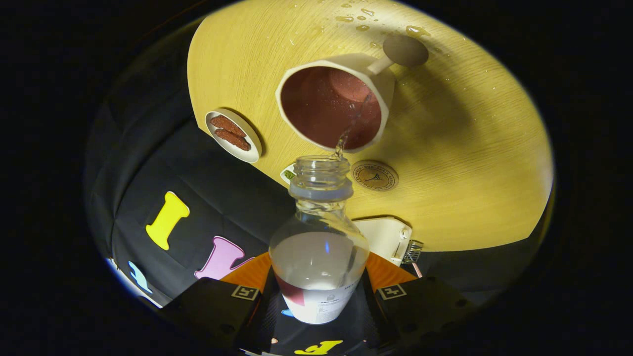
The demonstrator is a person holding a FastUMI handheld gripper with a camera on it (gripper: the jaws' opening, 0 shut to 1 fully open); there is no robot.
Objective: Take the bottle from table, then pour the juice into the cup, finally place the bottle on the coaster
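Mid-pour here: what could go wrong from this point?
1. The stream from the bottle enters the cup just inside its near rim, so a slight wobble could send it onto the table, where droplets already lie.
2. The hand-held gripper is shut on the bottle's lower body; tipped, it might slip.
3. The coaster sits beside the cup, so setting down could nudge the cup.

A: Anything readable here?
B: Hardly. The bottle point(319, 247), held between the claw's point(319, 296) fingers, has small print on its label, too fine to read.
A: And the round coaster point(374, 175) near the surface's point(470, 163) edge?
B: A ring of lettering around an emblem, too blurred to read.
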